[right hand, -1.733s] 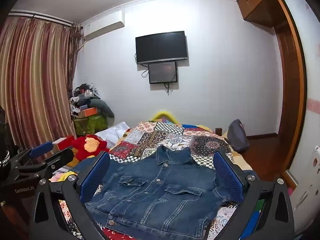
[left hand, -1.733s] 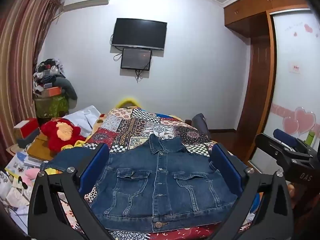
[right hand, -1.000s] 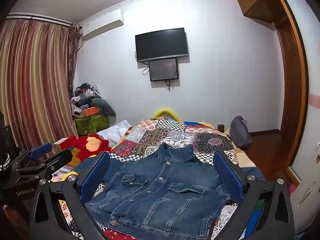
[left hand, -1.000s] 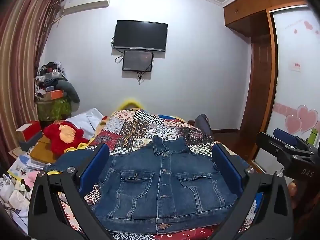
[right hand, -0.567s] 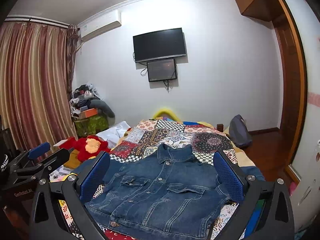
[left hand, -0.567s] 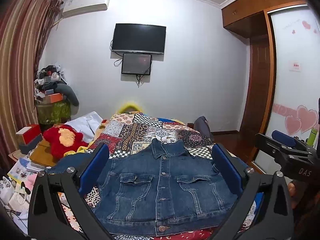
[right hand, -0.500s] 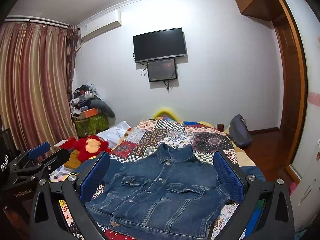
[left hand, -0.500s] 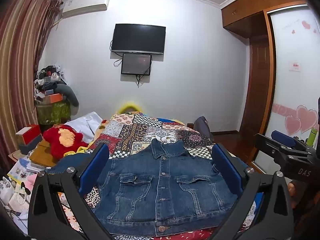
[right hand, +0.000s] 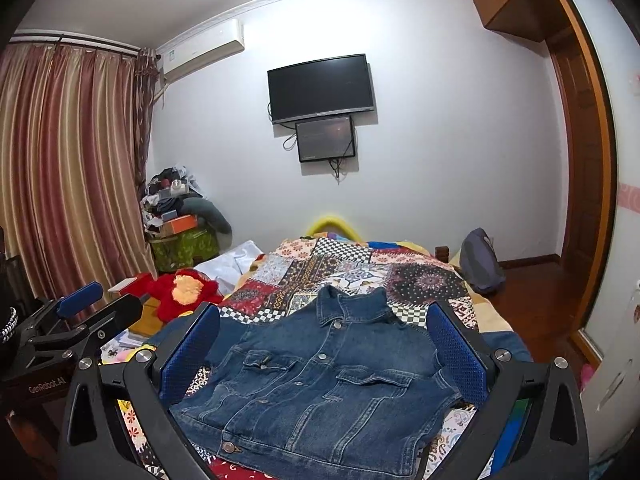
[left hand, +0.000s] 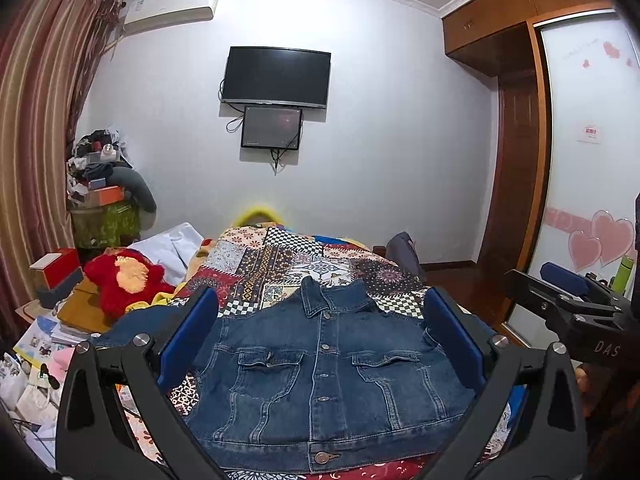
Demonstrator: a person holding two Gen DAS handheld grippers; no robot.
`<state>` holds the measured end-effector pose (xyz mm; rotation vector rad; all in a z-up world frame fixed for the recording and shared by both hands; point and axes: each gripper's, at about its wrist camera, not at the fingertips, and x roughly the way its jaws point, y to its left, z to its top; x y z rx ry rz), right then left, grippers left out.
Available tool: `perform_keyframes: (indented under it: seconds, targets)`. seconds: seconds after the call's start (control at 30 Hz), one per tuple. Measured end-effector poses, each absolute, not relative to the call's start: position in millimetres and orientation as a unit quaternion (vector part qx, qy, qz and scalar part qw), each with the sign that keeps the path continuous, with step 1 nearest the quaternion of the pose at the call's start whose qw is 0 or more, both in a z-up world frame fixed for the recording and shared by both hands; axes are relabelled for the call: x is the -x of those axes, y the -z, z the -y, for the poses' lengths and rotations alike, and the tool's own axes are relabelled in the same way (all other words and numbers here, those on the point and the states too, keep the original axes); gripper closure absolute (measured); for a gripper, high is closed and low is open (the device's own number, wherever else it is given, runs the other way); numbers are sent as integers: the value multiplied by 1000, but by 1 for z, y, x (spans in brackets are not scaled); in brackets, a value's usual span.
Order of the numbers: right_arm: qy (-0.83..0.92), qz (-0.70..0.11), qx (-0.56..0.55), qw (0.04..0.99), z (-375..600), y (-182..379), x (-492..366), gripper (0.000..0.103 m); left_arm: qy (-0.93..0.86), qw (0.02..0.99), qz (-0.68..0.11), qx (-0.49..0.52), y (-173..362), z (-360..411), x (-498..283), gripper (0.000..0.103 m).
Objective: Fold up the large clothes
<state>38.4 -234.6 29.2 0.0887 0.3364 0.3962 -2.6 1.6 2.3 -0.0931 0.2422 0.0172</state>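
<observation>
2 claws hang above the bed (left hand: 280,256) and both are spread wide with nothing between their pads. Compared with a moment ago, very little has changed: the views have only risen a bit and steadied, so I judge that folding has not started and the person is lining up for a first grasp.

The bed is the largest thing, covered by a patchwork quilt (right hand: 360,268). On its near end lies the denim jacket (left hand: 324,376), front up, buttoned, collar toward the far wall. 1 sleeve (left hand: 132,322) runs out to the left and the other seems tucked at the right edge, partly hidden by the claws.

The left claw (left hand: 324,356) frames the jacket's chest. The right claw (right hand: 324,356) frames it from a little more to the right, and each claw shows at the edge of the other view.

Around the bed: a red plush toy (left hand: 124,276) and piles of papers on the left, and a grey bag (right hand: 480,264) at the far right edge. None of them touches the jacket, so the way is free.
</observation>
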Motion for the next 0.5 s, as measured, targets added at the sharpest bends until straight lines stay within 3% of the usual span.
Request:
perform_keyframes:
  seconds: [0.5]
  targets:
    - [-197, -167, -43, 965, 233, -28, -38, 0, -9, 992, -120, 48, -1, -1, 1, 0]
